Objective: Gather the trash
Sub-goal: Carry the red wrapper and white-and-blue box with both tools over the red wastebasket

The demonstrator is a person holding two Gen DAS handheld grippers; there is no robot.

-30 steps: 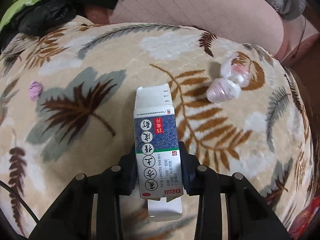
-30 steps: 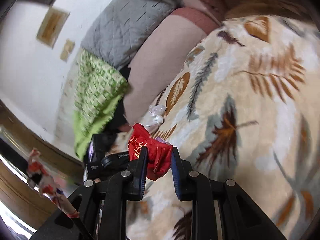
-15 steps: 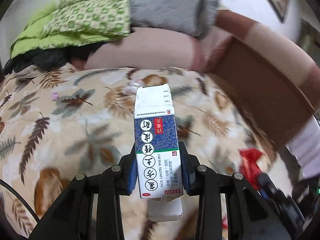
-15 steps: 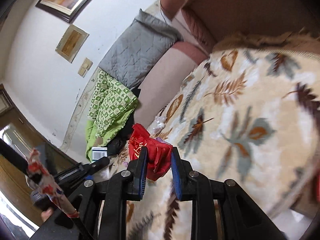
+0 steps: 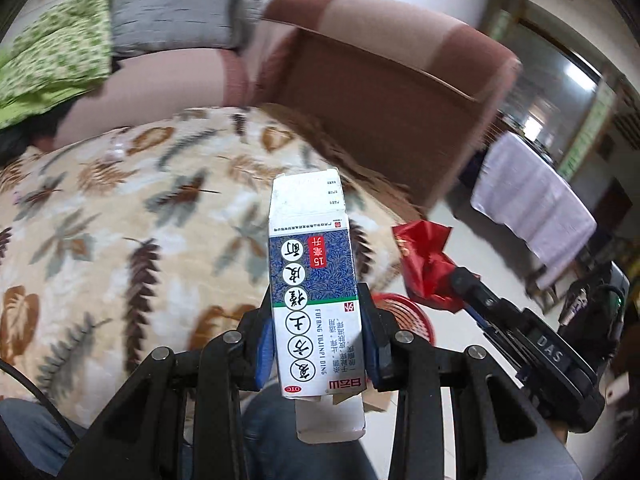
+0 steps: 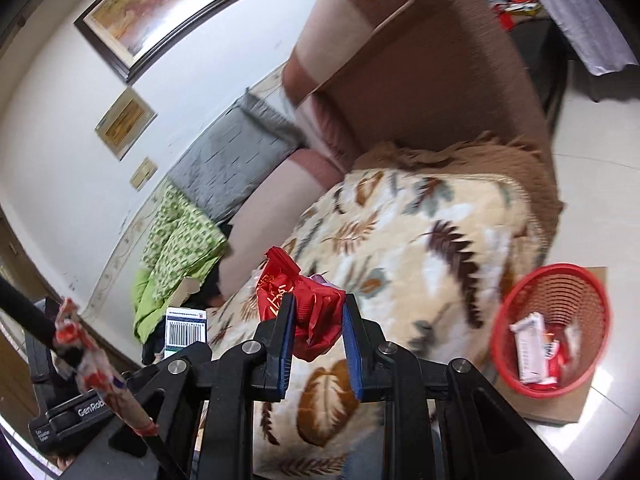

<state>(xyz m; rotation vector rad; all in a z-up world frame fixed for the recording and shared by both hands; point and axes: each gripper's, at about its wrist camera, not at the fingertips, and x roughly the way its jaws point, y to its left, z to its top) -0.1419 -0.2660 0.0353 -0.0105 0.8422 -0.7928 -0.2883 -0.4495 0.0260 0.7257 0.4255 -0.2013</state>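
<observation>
My left gripper (image 5: 318, 344) is shut on a white and blue medicine box (image 5: 314, 292), held upright above the leaf-patterned blanket (image 5: 120, 240). My right gripper (image 6: 316, 334) is shut on a crumpled red wrapper (image 6: 304, 300); that wrapper (image 5: 426, 264) also shows in the left wrist view, at the right. The red mesh basket (image 6: 576, 280) stands on the floor at the lower right of the right wrist view, with wrappers in it; its rim (image 5: 404, 316) peeks out behind the box in the left wrist view. The box's barcode end (image 6: 186, 330) appears at the left of the right wrist view.
A brown sofa armrest (image 5: 400, 120) rises behind the blanket. Grey (image 5: 176, 8) and green (image 5: 52, 56) bedding lie on the sofa back. A small pale scrap (image 5: 114, 152) rests far off on the blanket. A white-draped table (image 5: 532, 208) stands at the right. The basket sits on cardboard (image 6: 584, 404).
Both grippers have lifted away from the blanket and swung right, toward the sofa's end and the floor. The red basket has come into view. Both still hold their items.
</observation>
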